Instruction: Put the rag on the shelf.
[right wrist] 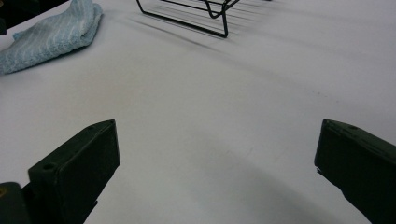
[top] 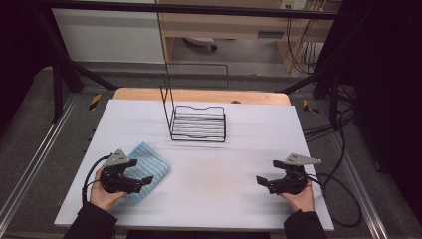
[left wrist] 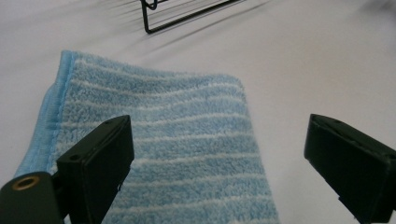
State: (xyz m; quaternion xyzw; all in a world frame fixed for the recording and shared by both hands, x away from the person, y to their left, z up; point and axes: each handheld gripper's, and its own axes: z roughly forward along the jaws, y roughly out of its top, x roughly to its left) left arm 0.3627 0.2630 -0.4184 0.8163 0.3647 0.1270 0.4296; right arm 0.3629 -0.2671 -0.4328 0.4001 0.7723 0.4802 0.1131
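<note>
White table (top: 209, 199), rack (top: 198, 124) centre; left gripper (top: 142, 181) wide over towel (top: 149, 167) nearer than rack, reaching; right gripper (top: 263, 180) wide, empty. Next: lower, pinch towel.

High view overhead, facing forward; gripper views low; all share towel (top: 148, 171).

I see a white table top (top: 214, 179) on a wooden board (top: 199, 94), grey carpet floor (top: 30, 129) around it, black frame bars (top: 189, 9) overhead, a wooden shelf unit (top: 224, 25) behind.
</note>
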